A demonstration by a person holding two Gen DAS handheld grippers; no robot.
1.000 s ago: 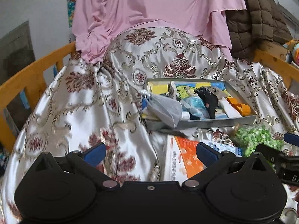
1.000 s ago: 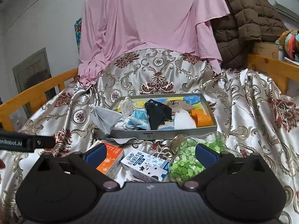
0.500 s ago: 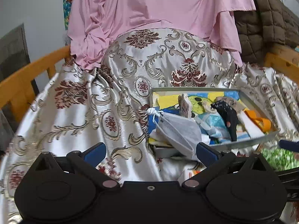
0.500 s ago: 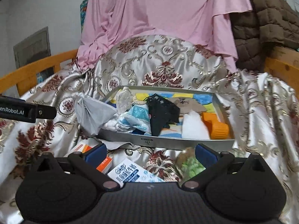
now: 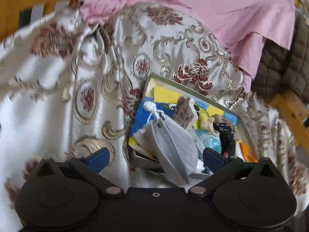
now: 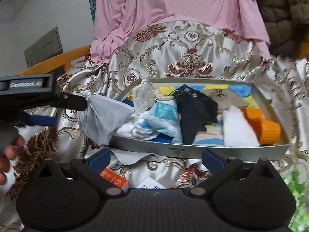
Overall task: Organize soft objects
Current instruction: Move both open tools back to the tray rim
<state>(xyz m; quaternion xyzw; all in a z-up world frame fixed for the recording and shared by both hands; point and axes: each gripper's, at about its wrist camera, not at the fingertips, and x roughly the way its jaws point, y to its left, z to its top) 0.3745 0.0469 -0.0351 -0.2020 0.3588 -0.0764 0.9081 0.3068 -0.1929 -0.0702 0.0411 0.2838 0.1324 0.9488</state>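
Glossy cream satin cloth with gold scrolls and dark red flowers (image 6: 193, 44) covers the whole work surface, with a pink draped garment (image 6: 173, 2) hanging behind it and a brown quilted jacket (image 6: 285, 9) at the upper right. On the cloth sits a shallow grey metal tray (image 6: 193, 151) with a bright blue-and-yellow printed lining, crowded with soft things: a white lace piece (image 6: 143, 96), a light blue patterned pouch (image 6: 164, 114), a black fabric piece (image 6: 195, 112), a white pad (image 6: 238, 127) and an orange plastic item (image 6: 266, 127).

A pale grey folded face mask (image 6: 102, 116) hangs over the tray's left end, half outside the rim. The right wrist view shows the left gripper (image 6: 63, 110) reaching in from the left beside the mask's knotted white ear loops — whether it touches them I cannot tell, as that edge is blurred. Its fingers stand wide apart in its own view, where the mask (image 5: 173, 148) lies between the blue pads (image 5: 98, 158) without either pad closing on it.

The right gripper (image 6: 155, 159) is spread wide too, holding nothing, poised just in front of the tray's near wall. Only its view shows an orange-and-white carton (image 6: 114, 178) and a white printed packet (image 6: 150, 183) on the cloth below — plus green pieces (image 6: 295, 189) at the right edge.
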